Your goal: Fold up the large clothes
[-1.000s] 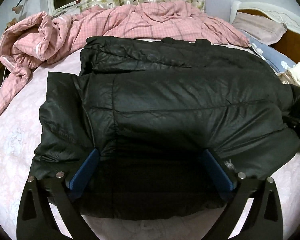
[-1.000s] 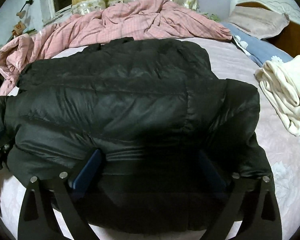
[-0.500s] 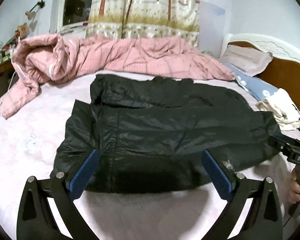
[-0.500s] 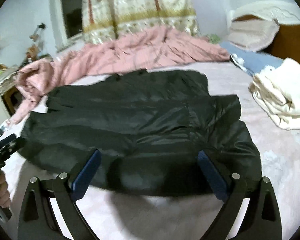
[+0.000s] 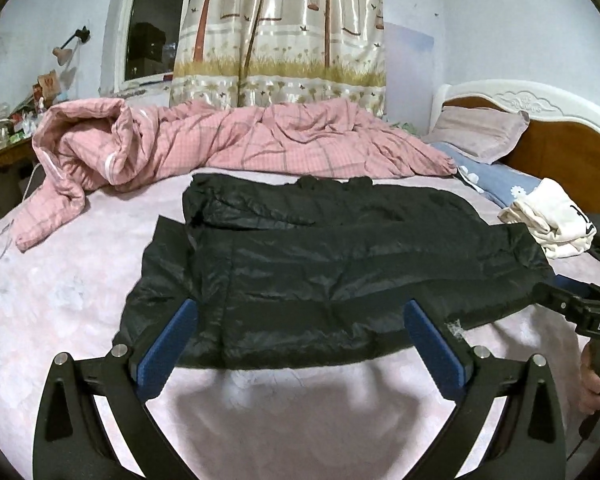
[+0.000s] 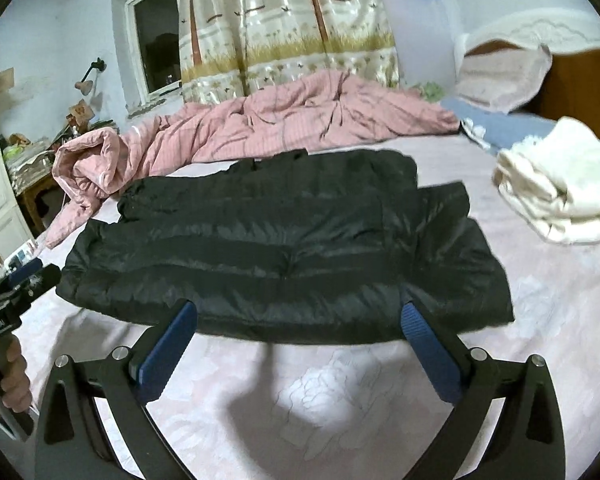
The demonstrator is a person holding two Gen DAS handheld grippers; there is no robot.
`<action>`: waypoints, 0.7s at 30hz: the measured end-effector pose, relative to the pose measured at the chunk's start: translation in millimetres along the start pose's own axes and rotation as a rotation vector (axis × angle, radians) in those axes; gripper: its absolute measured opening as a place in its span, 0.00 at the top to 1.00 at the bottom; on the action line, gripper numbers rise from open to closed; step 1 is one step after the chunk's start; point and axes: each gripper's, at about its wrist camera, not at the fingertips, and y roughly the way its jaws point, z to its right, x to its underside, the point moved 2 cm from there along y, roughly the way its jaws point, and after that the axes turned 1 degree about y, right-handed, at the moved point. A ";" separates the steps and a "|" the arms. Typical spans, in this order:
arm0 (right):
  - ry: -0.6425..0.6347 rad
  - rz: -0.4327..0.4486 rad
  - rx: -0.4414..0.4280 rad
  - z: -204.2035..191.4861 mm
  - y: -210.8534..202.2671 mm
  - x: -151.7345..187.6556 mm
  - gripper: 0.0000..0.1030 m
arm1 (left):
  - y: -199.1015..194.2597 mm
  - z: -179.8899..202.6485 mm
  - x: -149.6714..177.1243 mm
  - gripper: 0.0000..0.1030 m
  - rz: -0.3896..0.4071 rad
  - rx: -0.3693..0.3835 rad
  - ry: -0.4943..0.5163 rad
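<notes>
Hovering above the near edge of the bed [image 5: 60, 300], we hold both tongs spread wide and empty: the left tongs [image 5: 300, 344] and the right tongs [image 6: 300, 344]. The black jacket [image 5: 332, 272] lies folded across the middle of the bed, its hem toward us. It looks puffy, light and slick, so it will likely spring open and slide; we judge the near hem corners the best places to pinch.

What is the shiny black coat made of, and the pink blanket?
The puffy black quilted jacket looks like thin glossy nylon or polyester with soft filling: it glints and has stitched ridges. The rumpled pink checked blanket looks like matte woven cotton, padded, though I can't be sure.
</notes>
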 end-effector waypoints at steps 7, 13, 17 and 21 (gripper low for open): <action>0.006 -0.017 0.012 1.8 3.0 2.2 0.00 | 1.9 9.3 8.4 0.01 -0.020 0.014 0.018; -0.133 -0.079 0.143 -3.6 14.6 12.7 0.00 | 2.2 35.2 19.9 0.01 0.004 -0.014 0.178; -0.496 -0.054 0.301 -24.6 24.4 20.6 0.00 | 24.6 52.5 36.0 0.01 -0.075 -0.051 0.372; -0.452 -0.169 0.237 -20.8 40.3 24.4 0.01 | 47.5 47.4 46.7 0.01 -0.168 -0.113 0.428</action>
